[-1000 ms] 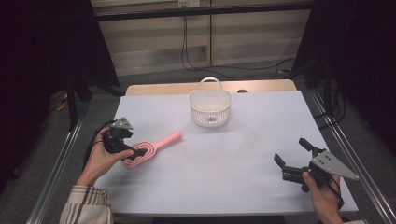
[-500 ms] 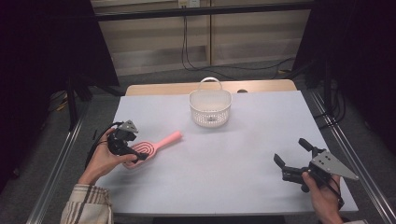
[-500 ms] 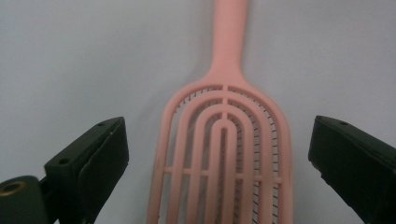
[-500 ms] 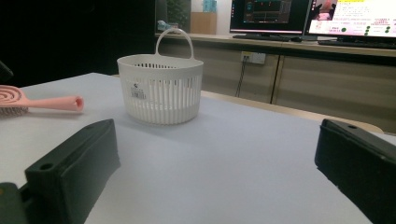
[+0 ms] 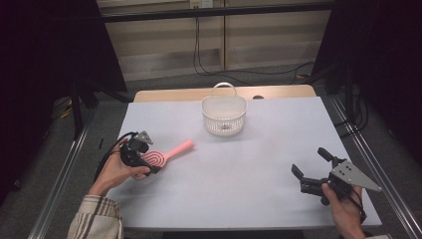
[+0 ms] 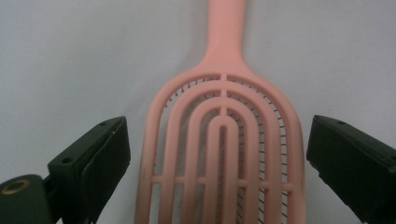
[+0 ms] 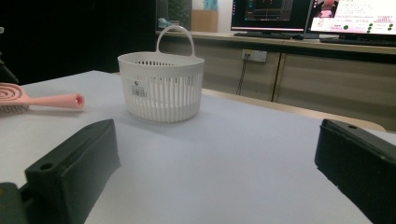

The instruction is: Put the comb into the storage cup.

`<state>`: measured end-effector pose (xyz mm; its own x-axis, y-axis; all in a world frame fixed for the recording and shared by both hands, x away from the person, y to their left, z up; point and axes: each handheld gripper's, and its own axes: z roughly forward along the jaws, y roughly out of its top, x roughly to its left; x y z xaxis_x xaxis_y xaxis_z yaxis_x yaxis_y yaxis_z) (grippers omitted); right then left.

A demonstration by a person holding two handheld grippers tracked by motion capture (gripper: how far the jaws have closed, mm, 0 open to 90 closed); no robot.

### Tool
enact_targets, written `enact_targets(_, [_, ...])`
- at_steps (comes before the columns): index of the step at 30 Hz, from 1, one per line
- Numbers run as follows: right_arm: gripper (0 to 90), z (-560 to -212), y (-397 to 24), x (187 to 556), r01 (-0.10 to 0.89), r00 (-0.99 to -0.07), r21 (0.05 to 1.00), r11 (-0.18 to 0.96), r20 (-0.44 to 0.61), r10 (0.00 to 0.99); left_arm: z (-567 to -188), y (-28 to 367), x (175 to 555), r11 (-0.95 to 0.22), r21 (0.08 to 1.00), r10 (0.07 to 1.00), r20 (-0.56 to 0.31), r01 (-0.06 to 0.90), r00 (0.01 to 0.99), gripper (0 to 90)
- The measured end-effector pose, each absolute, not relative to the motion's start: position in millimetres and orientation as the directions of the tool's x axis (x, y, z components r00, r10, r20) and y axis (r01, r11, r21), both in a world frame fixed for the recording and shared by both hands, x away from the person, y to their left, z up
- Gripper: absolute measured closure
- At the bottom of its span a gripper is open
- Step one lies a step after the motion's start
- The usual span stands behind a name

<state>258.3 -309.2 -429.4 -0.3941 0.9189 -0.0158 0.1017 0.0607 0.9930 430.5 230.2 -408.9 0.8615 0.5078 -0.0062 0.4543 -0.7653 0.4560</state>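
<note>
A pink vented hairbrush [image 5: 166,153] lies flat on the white table, handle pointing toward a white slotted basket [image 5: 224,115] at the back. My left gripper [image 5: 147,164] hovers over the brush head, open, its jaws standing either side of the brush [image 6: 224,144] without touching it. My right gripper [image 5: 310,164] rests open near the front right edge, nothing between its jaws. From there the basket [image 7: 161,86] and the brush handle [image 7: 51,100] show farther off.
The white table [image 5: 259,164] has a wooden strip [image 5: 169,94] along its back edge. Metal rails run down both sides. Monitors [image 7: 308,16] stand on a counter beyond the table in the right gripper view.
My left gripper has shifted down and right onto the brush head, jaws now flanking it. The right gripper has stayed put.
</note>
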Motion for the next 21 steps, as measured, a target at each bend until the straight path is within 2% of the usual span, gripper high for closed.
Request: enact_targets(21, [0.0,-430,-309,259,0.106,-0.393,0.992,0.063,-0.016,0.920,-423,223,435,-0.795,0.393,0.500,-0.007,0.462,0.866,9.0])
